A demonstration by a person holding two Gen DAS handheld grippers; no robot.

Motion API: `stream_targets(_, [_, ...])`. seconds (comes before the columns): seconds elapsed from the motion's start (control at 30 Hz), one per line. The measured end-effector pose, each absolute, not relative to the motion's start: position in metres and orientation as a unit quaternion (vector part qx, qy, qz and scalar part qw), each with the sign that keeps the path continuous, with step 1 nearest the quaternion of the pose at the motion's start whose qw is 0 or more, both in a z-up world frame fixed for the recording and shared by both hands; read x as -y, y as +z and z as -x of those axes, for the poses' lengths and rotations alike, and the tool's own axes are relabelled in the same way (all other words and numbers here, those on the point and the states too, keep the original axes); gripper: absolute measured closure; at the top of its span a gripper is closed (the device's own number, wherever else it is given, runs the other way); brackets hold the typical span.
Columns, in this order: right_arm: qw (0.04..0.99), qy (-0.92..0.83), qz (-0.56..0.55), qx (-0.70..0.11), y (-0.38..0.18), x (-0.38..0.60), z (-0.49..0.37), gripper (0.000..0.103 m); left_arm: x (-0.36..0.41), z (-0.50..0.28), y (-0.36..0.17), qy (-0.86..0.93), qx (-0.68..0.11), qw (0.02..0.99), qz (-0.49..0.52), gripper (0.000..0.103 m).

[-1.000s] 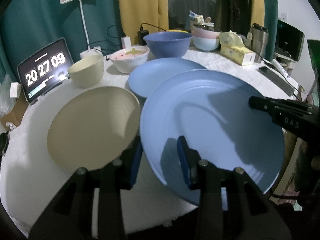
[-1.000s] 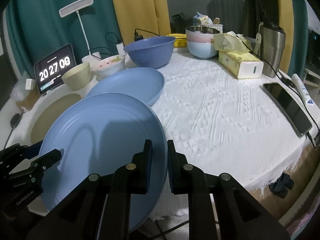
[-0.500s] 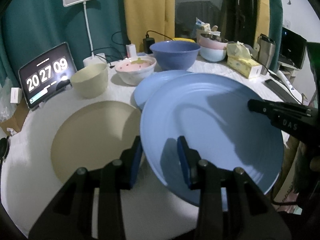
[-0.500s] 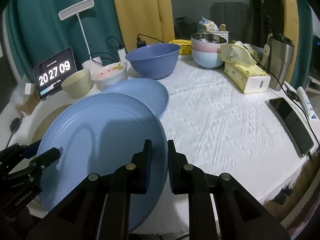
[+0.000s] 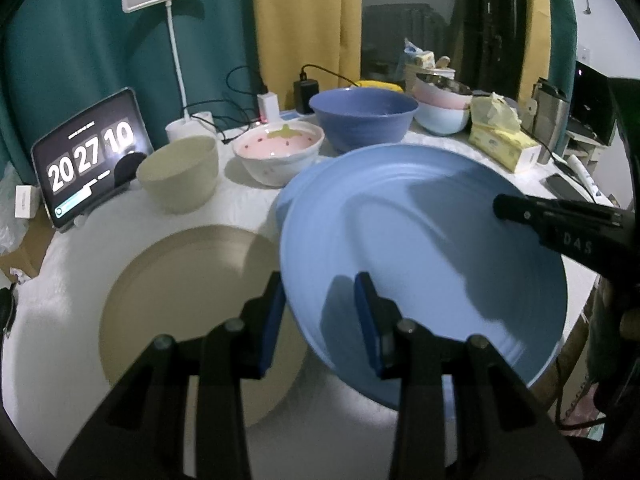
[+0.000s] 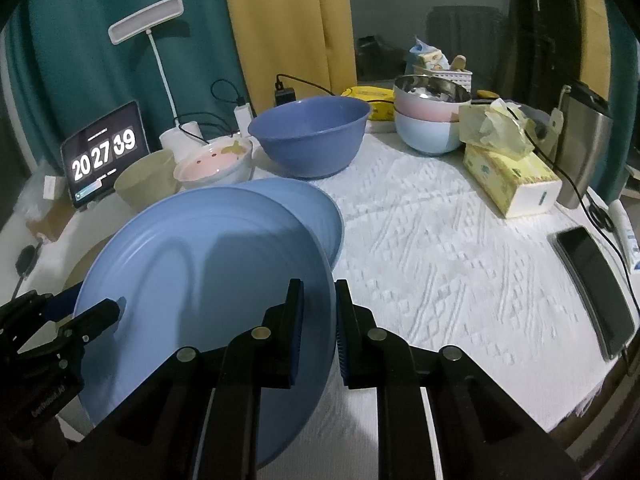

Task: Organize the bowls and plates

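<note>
Large blue plate [image 5: 420, 248] pinched at opposite rims by left gripper [image 5: 320, 316] and right gripper [image 6: 318, 332]. Looks light, stiff, slick; rim holds suit it.

Three plates are counted: two blue [image 6: 208, 280] [image 6: 320, 216], one beige [image 5: 188, 304]. Five bowls [image 6: 310, 136] are counted. One tissue box [image 6: 512, 176] is noted.
</note>
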State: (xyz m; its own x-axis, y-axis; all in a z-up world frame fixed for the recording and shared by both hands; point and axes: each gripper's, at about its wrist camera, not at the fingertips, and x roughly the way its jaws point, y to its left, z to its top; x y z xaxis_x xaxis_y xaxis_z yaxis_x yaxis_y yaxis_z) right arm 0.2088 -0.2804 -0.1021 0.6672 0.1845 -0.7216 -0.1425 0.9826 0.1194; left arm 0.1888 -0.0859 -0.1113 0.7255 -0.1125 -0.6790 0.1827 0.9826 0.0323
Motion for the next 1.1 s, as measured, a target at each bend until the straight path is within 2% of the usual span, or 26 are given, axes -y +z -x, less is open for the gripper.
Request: stream_targets(1.1, [0.904,0.099,-0.026,-0.416,-0.129,0.280,-0.302,0.086,0.096,-0.279,-0.136,-0.053,-0.381,0.922,-0.048,0.066])
